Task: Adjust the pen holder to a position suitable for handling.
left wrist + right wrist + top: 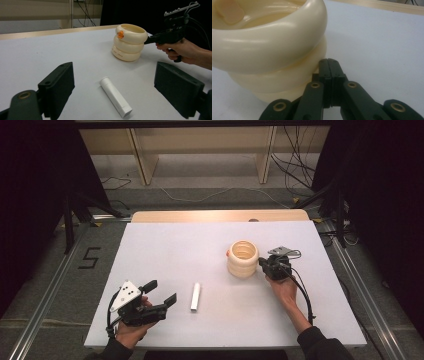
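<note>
A cream ringed pot (243, 258) (130, 42) (269, 47) with a small orange knob on its rim stands right of the table's middle. My right gripper (262, 263) (328, 61) is shut with nothing in it, its tips against the pot's right side in the groove between two rings; the left gripper view shows that right gripper (150, 40) beside the pot. A white tube (195, 296) (115, 97) lies flat near the front centre. My left gripper (161, 291) (113, 87) is open at the front left, jaws wide, facing the tube from a short distance.
The white table top (165, 250) has a wooden strip along its far edge. Wooden shelving legs and loose cables lie on the floor beyond it. A metal rail runs along each side of the table.
</note>
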The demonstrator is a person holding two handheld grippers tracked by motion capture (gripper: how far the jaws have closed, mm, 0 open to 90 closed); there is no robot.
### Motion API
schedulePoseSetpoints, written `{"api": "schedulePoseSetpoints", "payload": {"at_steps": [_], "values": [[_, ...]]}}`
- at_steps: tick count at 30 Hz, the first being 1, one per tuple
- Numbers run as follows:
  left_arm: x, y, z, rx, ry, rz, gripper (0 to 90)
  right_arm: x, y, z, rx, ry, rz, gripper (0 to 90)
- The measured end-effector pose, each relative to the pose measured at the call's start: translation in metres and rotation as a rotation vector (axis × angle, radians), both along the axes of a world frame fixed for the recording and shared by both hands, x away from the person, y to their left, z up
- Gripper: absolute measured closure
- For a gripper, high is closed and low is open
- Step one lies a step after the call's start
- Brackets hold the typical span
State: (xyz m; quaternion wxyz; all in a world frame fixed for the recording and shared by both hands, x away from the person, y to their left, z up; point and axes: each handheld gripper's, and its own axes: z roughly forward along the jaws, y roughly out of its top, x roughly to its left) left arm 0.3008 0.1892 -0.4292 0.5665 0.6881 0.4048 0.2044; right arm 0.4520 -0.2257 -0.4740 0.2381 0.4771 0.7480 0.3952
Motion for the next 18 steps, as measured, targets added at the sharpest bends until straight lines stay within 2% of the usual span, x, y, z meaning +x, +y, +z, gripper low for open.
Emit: {"api": "schedulePoseSetpoints", "payload": {"at_steps": [18], "values": [[-0.0002, -0.0003, -0.0001, -0.001, 0.004, 0.003, 15.7, 0.0025, 0.0075, 0.0005, 0.009, 0.001, 0.014, 90.0]]}}
